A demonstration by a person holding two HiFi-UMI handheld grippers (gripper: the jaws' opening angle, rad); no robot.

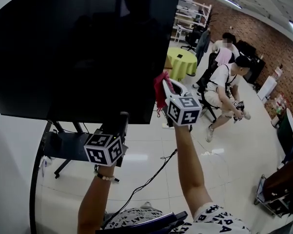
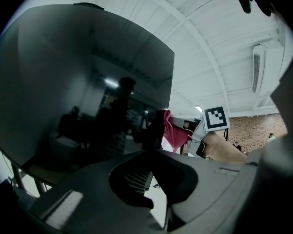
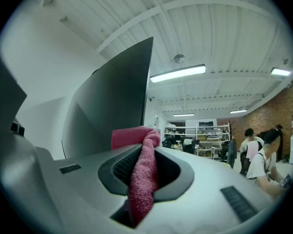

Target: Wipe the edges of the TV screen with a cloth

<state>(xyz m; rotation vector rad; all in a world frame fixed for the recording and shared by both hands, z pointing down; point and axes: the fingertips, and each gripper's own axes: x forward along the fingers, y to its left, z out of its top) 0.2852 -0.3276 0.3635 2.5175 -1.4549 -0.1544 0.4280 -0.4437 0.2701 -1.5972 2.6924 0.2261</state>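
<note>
Right gripper [image 1: 168,89] is being held up at the right edge of the TV [image 1: 78,52], a little above its lower right corner. Its fingers [image 3: 125,169] are pinching a red cloth [image 1: 160,89]. A thick fold is running down between them and a bunched end is sticking out past the tips towards the TV. The cloth is touching or just beside the bezel there; the exact contact is hard to tell from the head view. Leaving the loose end proud of the tips looks deliberate, so that fabric rather than hard plastic is meeting the frame.

Left gripper [image 1: 119,126] is pointing upward just under the TV's bottom edge, to the left of the right gripper and above the stand [image 1: 63,145]. Its fingers [image 2: 137,182] are spread with nothing between them, and pale floor is showing through the gap. It is probably waiting there as a spare hand, ready to steady the TV.

From the left gripper view the cloth [image 2: 173,133] is hanging against the TV's right edge, with the dark glass [image 2: 78,82] filling the space to its left.

Judgement: wiping is underway along the right edge. A light sliding stroke along the frame seems called for, since pushing hard could rock the TV on its stand.

People are sitting well apart from the TV, off to its right.
</note>
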